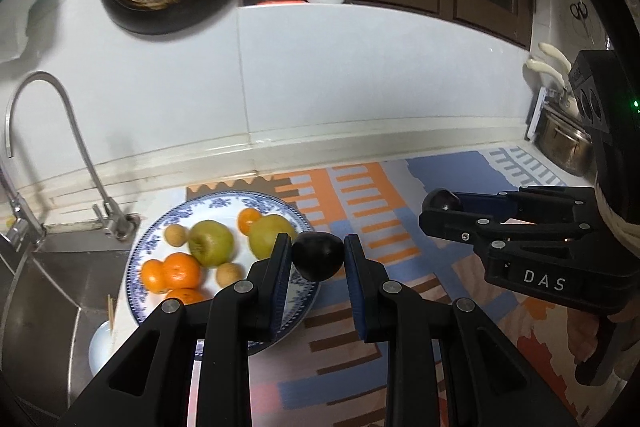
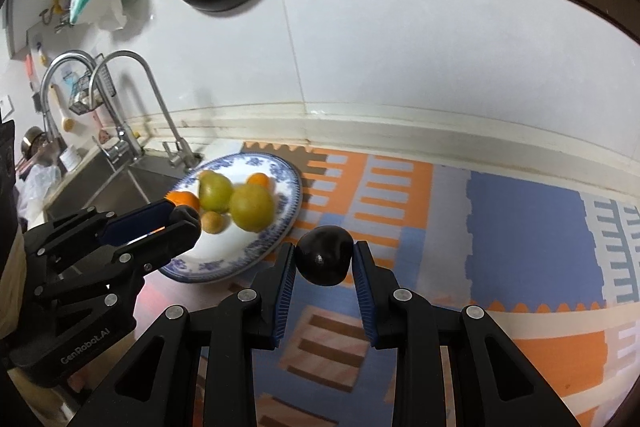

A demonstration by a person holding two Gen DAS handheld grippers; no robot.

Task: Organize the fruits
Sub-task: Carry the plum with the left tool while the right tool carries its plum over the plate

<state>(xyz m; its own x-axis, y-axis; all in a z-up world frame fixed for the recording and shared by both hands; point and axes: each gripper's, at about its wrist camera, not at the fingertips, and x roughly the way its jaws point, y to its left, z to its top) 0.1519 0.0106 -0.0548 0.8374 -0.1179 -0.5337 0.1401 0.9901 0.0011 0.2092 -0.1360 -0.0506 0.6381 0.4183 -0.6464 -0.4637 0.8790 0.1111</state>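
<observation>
Orange-blue patterned mat (image 2: 520, 227) on counter, white tiled wall (image 2: 400, 47); steel sink (image 1: 40, 287) left

Two round dark purple plums (image 1: 318, 255) (image 2: 325, 255) are being held off the counter; green apples (image 1: 211, 242), oranges (image 1: 182, 270) and small tan fruits (image 1: 229, 275) are lying on the blue-patterned white plate (image 1: 256, 198).

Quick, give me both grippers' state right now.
Left gripper: shut on a dark plum.
Right gripper: shut on another dark plum.
</observation>
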